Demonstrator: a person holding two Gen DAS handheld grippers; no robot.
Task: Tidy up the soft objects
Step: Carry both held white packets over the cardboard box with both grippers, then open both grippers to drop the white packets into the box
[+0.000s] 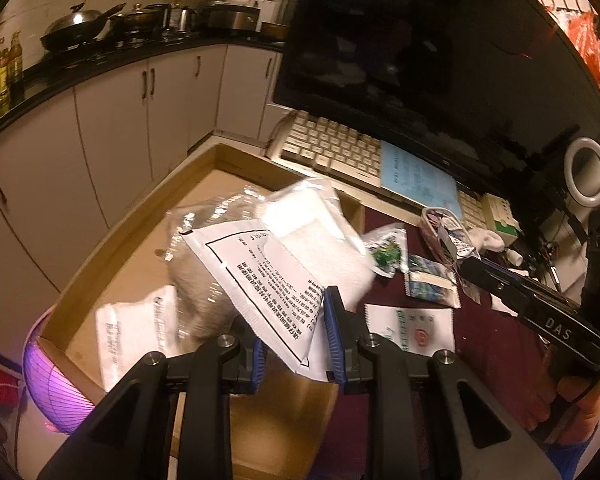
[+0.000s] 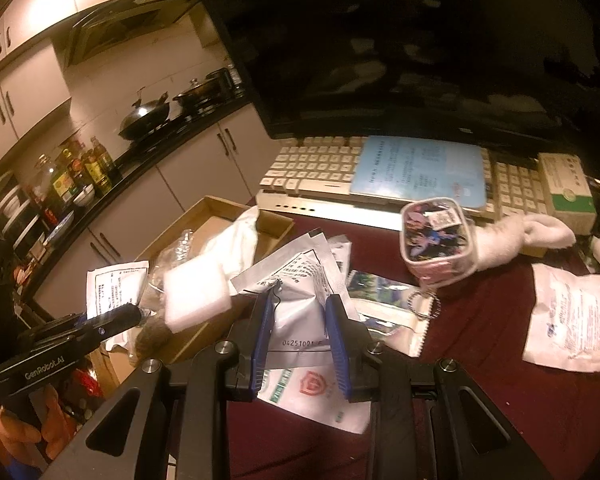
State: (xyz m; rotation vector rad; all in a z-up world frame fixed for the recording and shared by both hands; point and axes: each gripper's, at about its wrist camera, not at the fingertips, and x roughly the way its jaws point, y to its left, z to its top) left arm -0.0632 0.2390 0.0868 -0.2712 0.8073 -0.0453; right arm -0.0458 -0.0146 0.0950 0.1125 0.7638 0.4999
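Note:
A shallow cardboard box (image 1: 140, 236) holds several soft packets: a white printed pouch (image 1: 268, 280), a clear bag with a white pad (image 1: 320, 224) and a grey furry item (image 1: 196, 292). My left gripper (image 1: 292, 320) is open over the box's near edge, the printed pouch lying between its blue fingers. My right gripper (image 2: 300, 332) is open around a silver foil pouch (image 2: 300, 312) on the dark red table. The box also shows in the right wrist view (image 2: 220, 208), with a white pad (image 2: 196, 292) above it. A white sock (image 2: 516, 236) lies near the keyboard.
A keyboard (image 2: 320, 176) with a blue sheet (image 2: 416, 168) and a dark monitor (image 2: 380, 60) stand behind. A clear pouch of small items (image 2: 436, 236), a green box (image 2: 568, 188) and white packets (image 2: 572, 320) lie on the table. Kitchen counter is at left.

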